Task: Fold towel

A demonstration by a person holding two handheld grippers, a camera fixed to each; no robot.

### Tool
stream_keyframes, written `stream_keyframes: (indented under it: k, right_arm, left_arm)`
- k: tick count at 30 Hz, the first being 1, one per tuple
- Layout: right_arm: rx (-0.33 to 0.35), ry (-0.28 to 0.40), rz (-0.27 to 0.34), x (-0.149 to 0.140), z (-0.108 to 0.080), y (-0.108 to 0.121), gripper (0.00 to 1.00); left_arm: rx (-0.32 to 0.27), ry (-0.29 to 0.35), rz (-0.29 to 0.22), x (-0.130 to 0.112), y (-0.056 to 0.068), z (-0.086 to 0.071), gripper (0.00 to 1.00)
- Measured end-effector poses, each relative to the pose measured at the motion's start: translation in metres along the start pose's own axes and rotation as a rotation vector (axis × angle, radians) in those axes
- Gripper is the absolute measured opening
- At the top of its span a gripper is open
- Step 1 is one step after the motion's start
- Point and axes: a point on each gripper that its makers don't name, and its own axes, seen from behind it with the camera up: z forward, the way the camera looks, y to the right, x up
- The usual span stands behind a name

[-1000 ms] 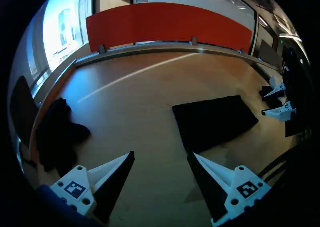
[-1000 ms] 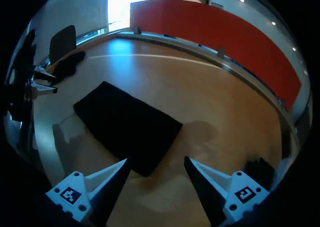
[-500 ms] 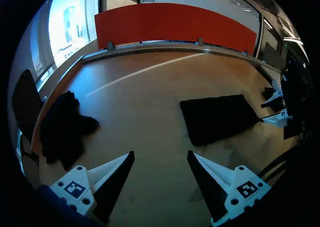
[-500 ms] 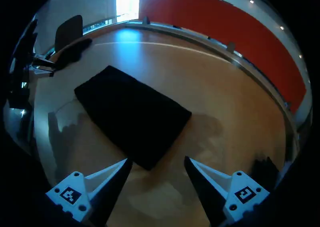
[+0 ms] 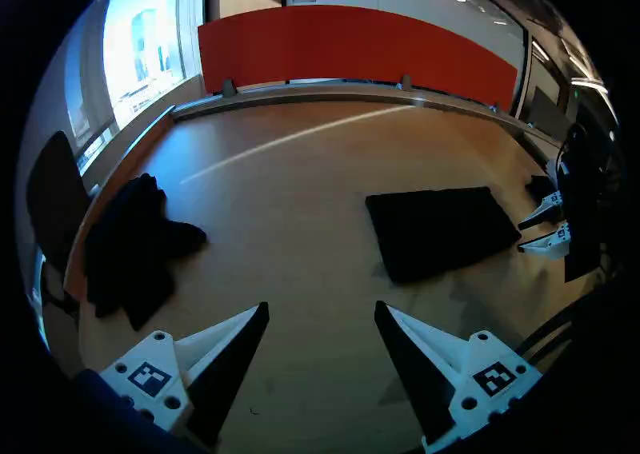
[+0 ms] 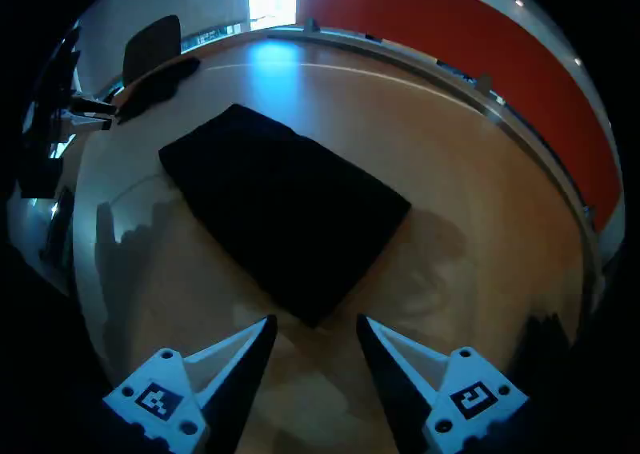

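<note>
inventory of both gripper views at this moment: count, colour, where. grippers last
towel: 1, black, lying flat on the table, its near corner just ahead of the right gripper's fingertips
cloth pile: 1, dark, crumpled near the table's left edge in the left gripper view
table: 1, light wood, under the towel and the cloth pile
partition panel: 1, red, standing along the table's far edge
chair: 1, dark, just off the table by the cloth pile
window: 1, bright, far left beyond the panel
left gripper: 1, white with black fingers, open, over the wood, holding nothing
right gripper: 1, white with black fingers, open, at the towel's near corner, holding nothing
</note>
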Motion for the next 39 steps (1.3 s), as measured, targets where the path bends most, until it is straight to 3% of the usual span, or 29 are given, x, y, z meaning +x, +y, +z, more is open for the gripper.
stream_keyframes:
  k: [8, 14, 21, 30, 39]
  right_arm:
    - [0.020, 0.003, -0.015, 0.003, 0.002, 0.000, 0.56]
    - [0.037, -0.014, -0.016, 0.000, 0.005, -0.002, 0.24]
    - [0.030, 0.002, -0.016, 0.003, 0.005, -0.001, 0.06]
    - [0.022, 0.034, -0.013, 0.011, 0.001, -0.002, 0.06]
    - [-0.009, 0.080, -0.016, 0.026, -0.015, -0.001, 0.06]
  left_arm:
    - [0.002, -0.004, -0.003, -0.002, -0.001, -0.001, 0.99]
    - [-0.001, -0.007, -0.002, -0.003, 0.000, 0.000, 0.99]
    - [0.000, -0.011, -0.001, -0.005, -0.001, 0.000, 0.99]
    - [-0.003, -0.011, 0.004, -0.002, 0.000, 0.003, 0.98]
    - [-0.005, -0.009, 0.007, -0.001, 0.002, 0.004, 0.98]
